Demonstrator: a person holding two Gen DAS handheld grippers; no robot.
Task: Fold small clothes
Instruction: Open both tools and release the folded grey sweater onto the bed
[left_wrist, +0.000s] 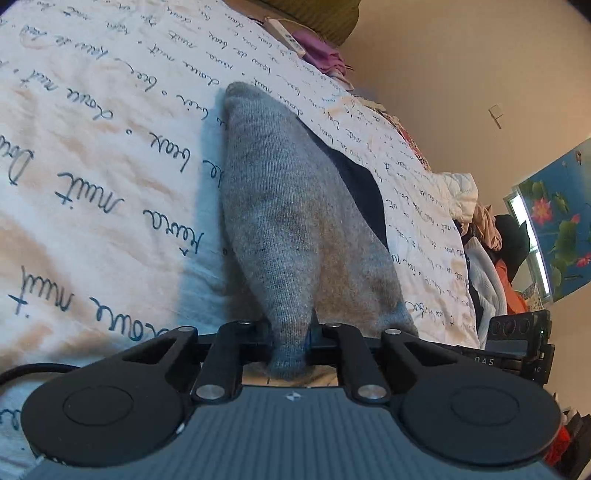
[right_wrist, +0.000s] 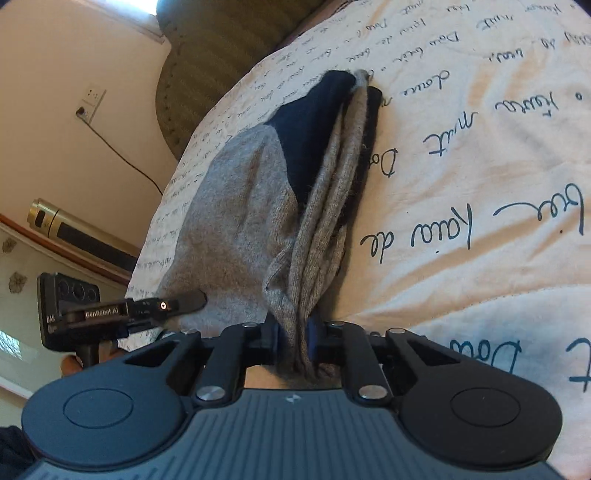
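Observation:
A grey knit garment (left_wrist: 288, 206) with a navy part (left_wrist: 360, 188) lies on a white bedspread with blue handwriting (left_wrist: 92, 147). My left gripper (left_wrist: 291, 339) is shut on one grey end of it. In the right wrist view the same garment (right_wrist: 240, 221) shows its navy part (right_wrist: 310, 125) and bunched grey folds. My right gripper (right_wrist: 295, 339) is shut on the bunched grey edge. The left gripper (right_wrist: 177, 304) shows at the garment's left side in the right wrist view. The right gripper's body (left_wrist: 517, 343) shows at the right edge in the left wrist view.
A white remote (left_wrist: 286, 35) and pink cloth (left_wrist: 321, 51) lie at the far bed edge. A pile of clothes (left_wrist: 487, 251) sits to the right. A dark ribbed cushion (right_wrist: 218, 62), a wall socket with a cable (right_wrist: 88, 103) and a gold cylinder (right_wrist: 55, 221) stand left of the bed.

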